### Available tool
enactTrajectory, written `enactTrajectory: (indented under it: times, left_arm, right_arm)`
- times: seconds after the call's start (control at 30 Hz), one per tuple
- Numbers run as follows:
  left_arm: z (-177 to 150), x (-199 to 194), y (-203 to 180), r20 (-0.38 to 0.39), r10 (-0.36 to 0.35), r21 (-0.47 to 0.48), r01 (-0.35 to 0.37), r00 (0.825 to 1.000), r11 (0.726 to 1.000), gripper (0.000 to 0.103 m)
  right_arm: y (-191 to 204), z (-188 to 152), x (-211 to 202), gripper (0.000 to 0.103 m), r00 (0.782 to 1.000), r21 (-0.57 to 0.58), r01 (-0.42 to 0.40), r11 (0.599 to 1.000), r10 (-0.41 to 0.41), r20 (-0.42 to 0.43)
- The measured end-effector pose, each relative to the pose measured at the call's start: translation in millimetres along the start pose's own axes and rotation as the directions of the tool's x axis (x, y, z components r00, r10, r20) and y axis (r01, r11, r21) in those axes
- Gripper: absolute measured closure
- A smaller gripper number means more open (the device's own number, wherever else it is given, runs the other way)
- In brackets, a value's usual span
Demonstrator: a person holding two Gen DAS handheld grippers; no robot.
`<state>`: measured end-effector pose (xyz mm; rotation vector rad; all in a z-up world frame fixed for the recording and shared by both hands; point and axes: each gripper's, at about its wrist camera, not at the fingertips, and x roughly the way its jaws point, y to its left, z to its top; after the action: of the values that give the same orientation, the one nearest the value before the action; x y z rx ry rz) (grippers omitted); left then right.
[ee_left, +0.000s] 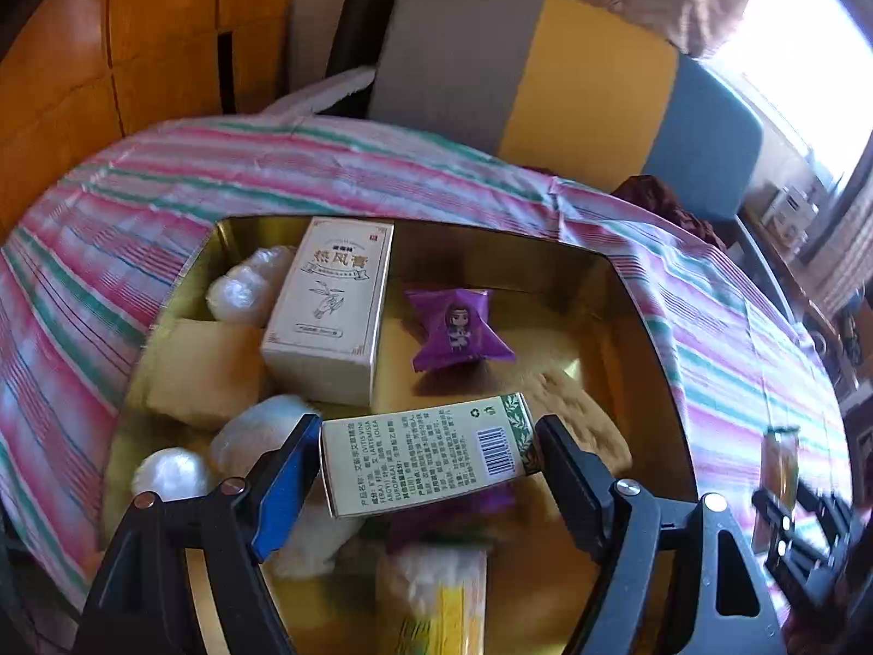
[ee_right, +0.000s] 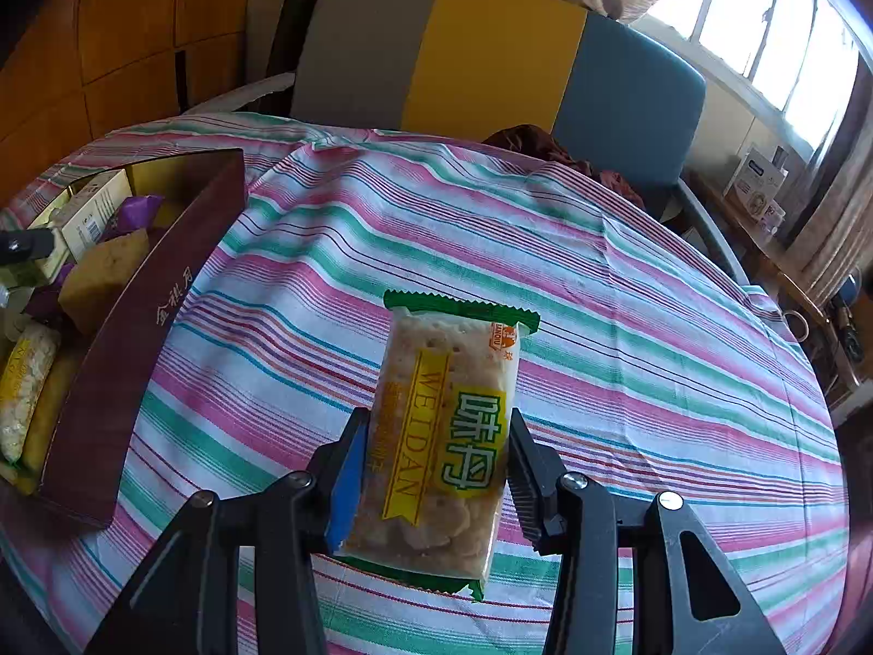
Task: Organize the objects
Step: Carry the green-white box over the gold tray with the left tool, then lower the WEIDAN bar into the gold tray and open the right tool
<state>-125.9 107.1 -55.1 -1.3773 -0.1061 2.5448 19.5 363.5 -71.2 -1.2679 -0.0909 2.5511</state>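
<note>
The left gripper (ee_left: 428, 456) is clamped on a small green-and-white carton (ee_left: 425, 458), its printed back and barcode facing up, one pad at each short end. It holds the carton over the open gold-lined box (ee_left: 644, 327), tilted, above the near part of the interior. Under and around the carton lie the box's contents: a purple wrapper (ee_left: 491, 496) partly hidden just beneath it, a brown flat piece (ee_left: 578, 409) to the right, and white plastic-wrapped balls (ee_left: 174, 472) to the left. At the near edge a clear cracker packet with yellow print (ee_left: 442, 600) lies inside. Farther in, a tall white carton with a hand drawing (ee_left: 327, 316) lies on its back, with a pale yellow block (ee_left: 202, 365) at its left and more white wrapped balls (ee_left: 245, 284) behind that. A purple candy packet with a cartoon figure (ee_left: 458, 327) rests near the far wall.

The right gripper (ee_right: 436, 464) is closed on a cracker packet with green ends (ee_right: 442, 436), gripping it by its long sides near the lower half; the packet points away over the striped tablecloth (ee_right: 627, 300). From this side the box's dark red outer wall (ee_right: 136, 316) with gold characters shows at the left, well apart from the held packet. A grey, yellow and blue chair (ee_right: 491, 54) stands beyond the table.
</note>
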Motion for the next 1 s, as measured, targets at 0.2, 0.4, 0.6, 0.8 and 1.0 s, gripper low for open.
enactTrajectory:
  times: [0.2, 0.4, 0.6, 0.8, 1.0]
  left_arm:
    - [16, 26, -3, -0.024, 0.020, -0.022, -0.021, 0.999, 1.000, 0.022]
    - [8, 18, -4, -0.018, 0.028, -0.015, -0.029, 0.999, 0.999, 0.021]
    - [-9, -21, -2, 0.082, 0.084, 0.051, -0.088, 0.993, 0.995, 0.021]
    - [-25, -63, -1, 0.165, 0.087, 0.074, -0.100, 0.983, 0.992, 0.021]
    - [-32, -93, 3, 0.227, 0.078, 0.092, -0.101, 0.971, 0.991, 0.021]
  right_arm:
    - [0, 1, 1, 0.056, 1.000, -0.003, -0.001, 1.000, 0.001, 0.002]
    - [-1, 0, 1, 0.056, 1.000, 0.000, 0.003, 1.000, -0.003, -0.001]
    - [-2, -2, 5, 0.056, 1.000, 0.006, 0.005, 1.000, -0.004, -0.020]
    - [-4, -4, 10, 0.056, 0.999, 0.019, -0.001, 1.000, 0.002, -0.048]
    - [-2, -3, 5, 0.056, 0.998, 0.058, -0.013, 0.998, 0.016, -0.057]
